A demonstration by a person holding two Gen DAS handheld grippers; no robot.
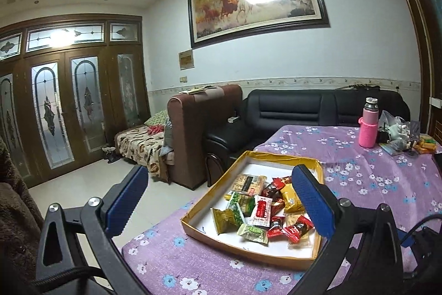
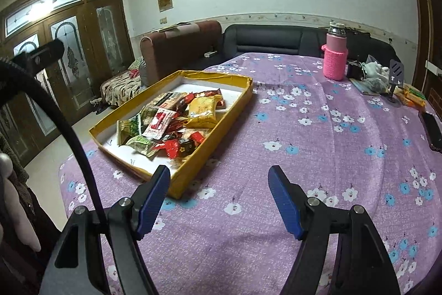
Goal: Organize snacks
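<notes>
A shallow yellow box point(image 1: 250, 255) with a white floor sits on the purple flowered tablecloth point(image 1: 373, 179). It holds several wrapped snacks point(image 1: 261, 209) in red, green, yellow and white. It also shows in the right wrist view point(image 2: 190, 170), with the snacks point(image 2: 171, 123) piled at its middle. My left gripper point(image 1: 221, 187) is open and empty, raised above the box's near left corner. My right gripper point(image 2: 219, 179) is open and empty, low over the cloth just right of the box's near corner.
A pink-sleeved flask point(image 2: 335, 57) stands at the table's far side. Small clutter point(image 2: 384, 82) and a dark phone point(image 2: 432, 132) lie along the right edge. A brown sofa point(image 1: 199, 129) and a black sofa point(image 1: 292, 112) stand beyond the table. The tiled floor point(image 1: 91, 184) lies to the left.
</notes>
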